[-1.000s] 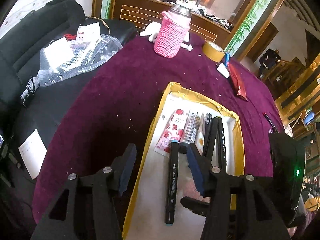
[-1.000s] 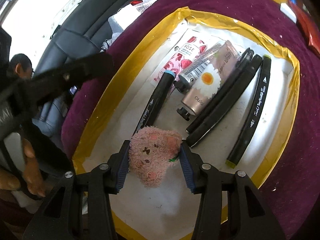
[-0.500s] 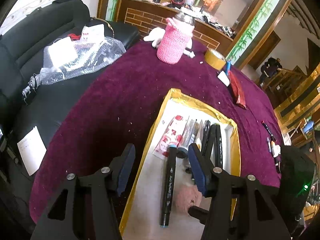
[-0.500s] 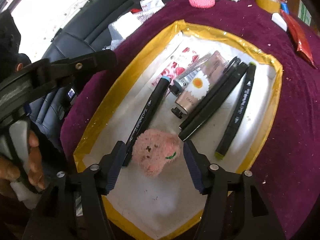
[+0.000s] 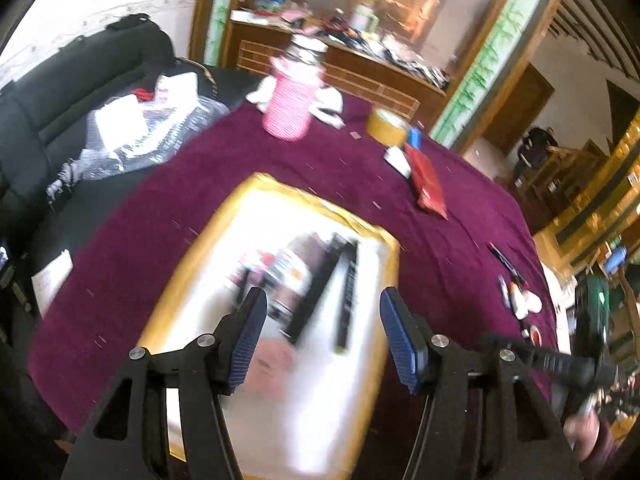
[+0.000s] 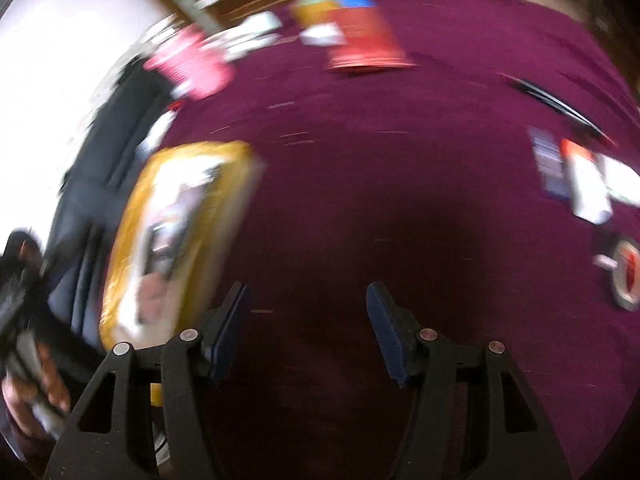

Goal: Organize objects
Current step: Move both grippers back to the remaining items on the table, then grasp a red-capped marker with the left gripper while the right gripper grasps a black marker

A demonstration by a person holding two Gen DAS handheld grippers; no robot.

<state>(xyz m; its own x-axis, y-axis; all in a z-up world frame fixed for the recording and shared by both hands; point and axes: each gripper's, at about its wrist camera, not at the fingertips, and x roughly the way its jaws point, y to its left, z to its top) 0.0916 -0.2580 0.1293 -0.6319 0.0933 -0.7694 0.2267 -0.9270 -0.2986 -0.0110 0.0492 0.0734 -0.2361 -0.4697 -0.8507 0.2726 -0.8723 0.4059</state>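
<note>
Step in hand: judging by the frames, moving between picks, with neither gripper carrying anything.
Left gripper: hovering over the tray, jaws opening, nothing between them but the blurred tray contents below.
Right gripper: hanging over bare purple desk, well to the right of the tray, jaws standing moderately wide and empty.
Tray contents: lying inside the yellow rim, too blurred for a sure count; showing at least two dark markers, some tube-like items, and one pink plush at the near end.
Loose things still out: sitting near the desk's right edge in the right wrist view, a white item, a dark card, a thin pen and a round red-and-white piece; one of each as far as the blur is allowing.
Other desk items: one pink cup, one tape roll, one red packet, all standing or lying at the far side.
Next move, as a judgement: probably calling for steering the right gripper on toward the loose group, lining the jaws across one small piece and lowering squarely before closing.
Risk: pinching two neighbours at once, since they are lying close together.
</note>
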